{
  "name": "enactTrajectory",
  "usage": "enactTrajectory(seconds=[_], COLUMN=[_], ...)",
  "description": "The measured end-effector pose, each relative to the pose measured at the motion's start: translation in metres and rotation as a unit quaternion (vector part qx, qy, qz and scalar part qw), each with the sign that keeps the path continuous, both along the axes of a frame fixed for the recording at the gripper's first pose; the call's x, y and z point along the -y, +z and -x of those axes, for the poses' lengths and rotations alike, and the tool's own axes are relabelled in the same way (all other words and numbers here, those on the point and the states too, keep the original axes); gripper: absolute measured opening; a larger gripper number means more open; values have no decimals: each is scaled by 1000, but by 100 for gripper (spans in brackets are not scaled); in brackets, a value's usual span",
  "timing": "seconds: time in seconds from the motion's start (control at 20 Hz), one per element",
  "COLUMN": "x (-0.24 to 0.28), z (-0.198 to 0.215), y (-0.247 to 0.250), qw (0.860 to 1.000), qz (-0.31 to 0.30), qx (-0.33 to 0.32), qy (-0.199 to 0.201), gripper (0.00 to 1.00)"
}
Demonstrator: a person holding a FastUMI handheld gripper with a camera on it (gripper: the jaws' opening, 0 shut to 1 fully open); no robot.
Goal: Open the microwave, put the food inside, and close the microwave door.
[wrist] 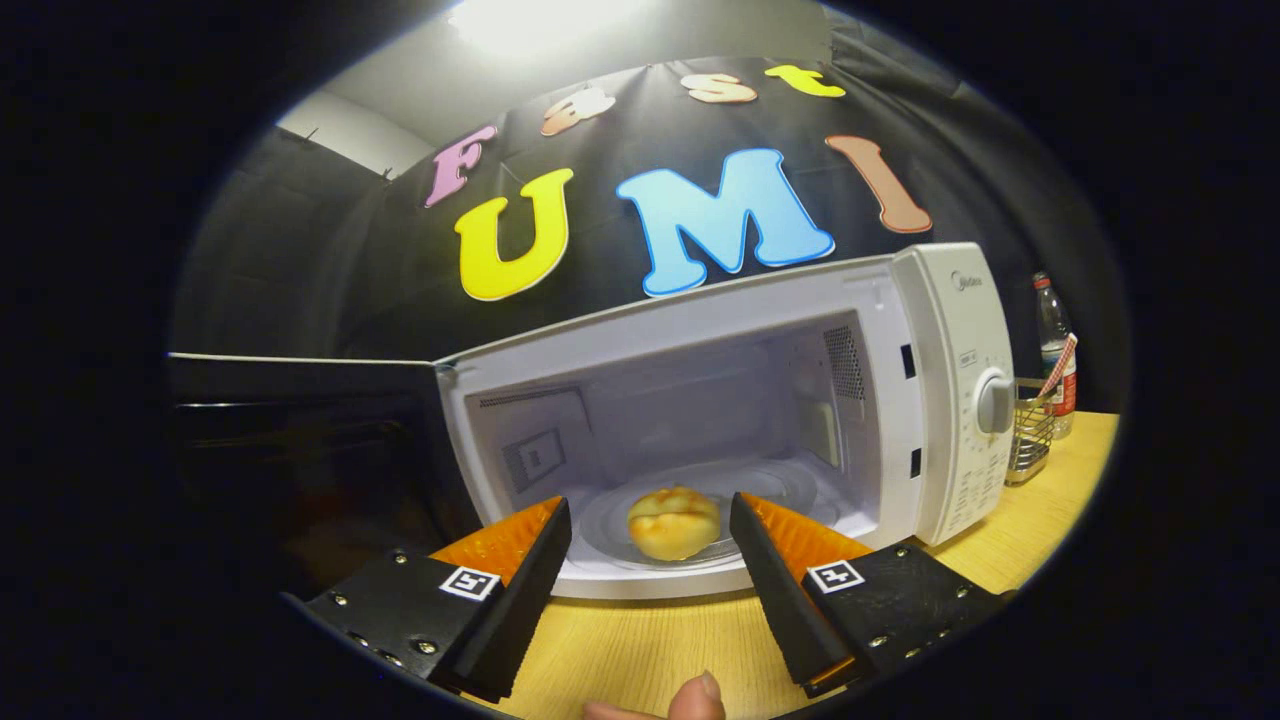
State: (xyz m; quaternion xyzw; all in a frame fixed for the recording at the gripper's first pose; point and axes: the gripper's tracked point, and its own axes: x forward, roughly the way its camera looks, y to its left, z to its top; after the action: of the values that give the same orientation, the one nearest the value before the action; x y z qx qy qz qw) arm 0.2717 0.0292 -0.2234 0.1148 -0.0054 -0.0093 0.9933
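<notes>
Two steps done: microwave [940, 400] open, bun [673, 522] on its glass plate [770, 490]; my tongs [650, 525] spread wide, empty; door [300, 450] left to close.

Camera rides the tool [650, 520], low over the bench [650, 640]. Faces the open microwave [700, 400] closely (slightly upward).

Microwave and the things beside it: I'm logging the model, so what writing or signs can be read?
Microwave: a logo and print around the dial, too small to read.
Bottle: label blurred.
Tool, open with the bun just ahead of its fingers: a square marker on each finger, no words.
</notes>
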Motion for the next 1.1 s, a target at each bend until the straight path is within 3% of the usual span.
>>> enactTrajectory(seconds=[0.25,0.5,0.8,1.1], x=[-12,-45,-98,-164], z=[65,142,207,257], y=[15,70,125,168], qw=[998,993,988,971], qz=[61,84,22,13], qx=[30,61,71,95], qy=[11,55,135,220], gripper=[96,96,96,96])
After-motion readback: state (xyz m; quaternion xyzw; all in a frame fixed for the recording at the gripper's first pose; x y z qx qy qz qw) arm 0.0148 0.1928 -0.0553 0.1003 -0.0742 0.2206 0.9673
